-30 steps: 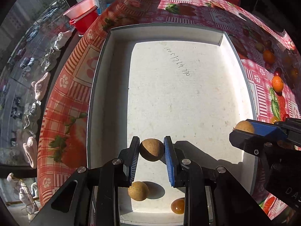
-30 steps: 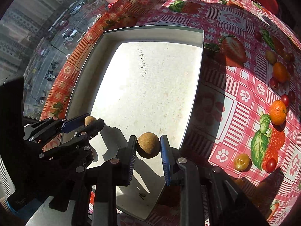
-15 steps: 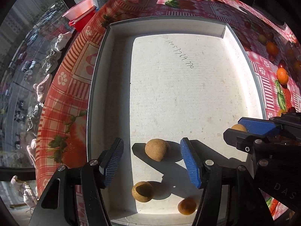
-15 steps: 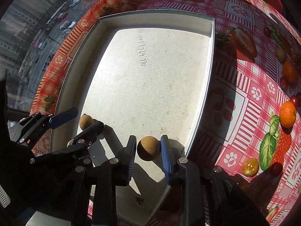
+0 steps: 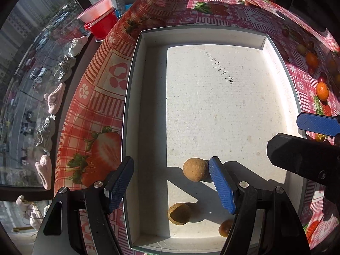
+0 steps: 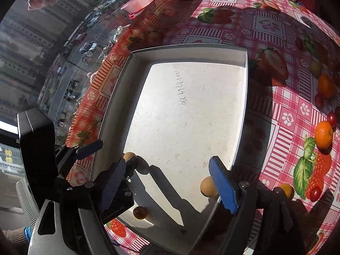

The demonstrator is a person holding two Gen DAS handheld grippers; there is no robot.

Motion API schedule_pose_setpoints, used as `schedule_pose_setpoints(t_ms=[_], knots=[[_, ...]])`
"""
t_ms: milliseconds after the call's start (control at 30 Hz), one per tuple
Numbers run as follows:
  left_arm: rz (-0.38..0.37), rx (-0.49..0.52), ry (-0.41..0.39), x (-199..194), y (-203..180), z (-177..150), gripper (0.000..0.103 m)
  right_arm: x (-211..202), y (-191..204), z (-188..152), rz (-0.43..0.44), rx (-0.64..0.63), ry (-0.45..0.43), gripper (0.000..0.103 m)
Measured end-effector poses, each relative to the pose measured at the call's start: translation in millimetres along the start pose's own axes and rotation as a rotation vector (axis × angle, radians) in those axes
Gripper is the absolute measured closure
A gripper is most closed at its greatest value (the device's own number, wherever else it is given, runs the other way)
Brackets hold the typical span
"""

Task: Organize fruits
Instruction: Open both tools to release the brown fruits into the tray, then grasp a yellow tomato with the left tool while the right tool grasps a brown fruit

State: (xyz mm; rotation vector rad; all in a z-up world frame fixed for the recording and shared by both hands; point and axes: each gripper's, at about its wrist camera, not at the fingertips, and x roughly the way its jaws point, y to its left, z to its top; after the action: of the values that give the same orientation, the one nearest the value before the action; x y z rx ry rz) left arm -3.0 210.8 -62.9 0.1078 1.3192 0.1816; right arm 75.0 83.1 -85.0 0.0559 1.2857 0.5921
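Right tongs released longan | now spread wide | left tongs also wide, empty

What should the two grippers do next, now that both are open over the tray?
Probably lift both clear and reach for the tangerine on the tablecloth: the left gripper and right gripper gape open, each brown fruit lying released in the tray.

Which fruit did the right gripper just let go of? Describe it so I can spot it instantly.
Find the white tray on the red checked tablecloth. Near its right wall, a tan round fruit rests against the open right gripper's blue pad; the tray's other fruits lie further left.
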Motion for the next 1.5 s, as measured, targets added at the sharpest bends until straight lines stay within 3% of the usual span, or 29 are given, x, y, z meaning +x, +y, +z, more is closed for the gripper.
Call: schedule_pose_setpoints(t_ms=[333,533,933,1233,1500], knots=[[-0.034,0.056,-0.048,-25,-36,11,0.029,-42,-45,-13,-0.065,0.100,-0.079,0.019],[-0.080,0.107,-0.071,-37,-66,17,0.029,-69,-85,-41,-0.177,0.156,-0.109,0.019],[-0.173,0.228,-0.094,-53,-133,21,0.029,-96,-156,-107,-0.304,0.339,-0.088,0.019],[-0.235,0.339,-0.080,-47,-189,23,0.029,-99,-179,-133,-0.340,0.399,-0.062,0.019],[-0.248,0.330,-0.020,-21,-208,29,0.029,-87,-176,-122,-0.322,0.362,-0.058,0.019]])
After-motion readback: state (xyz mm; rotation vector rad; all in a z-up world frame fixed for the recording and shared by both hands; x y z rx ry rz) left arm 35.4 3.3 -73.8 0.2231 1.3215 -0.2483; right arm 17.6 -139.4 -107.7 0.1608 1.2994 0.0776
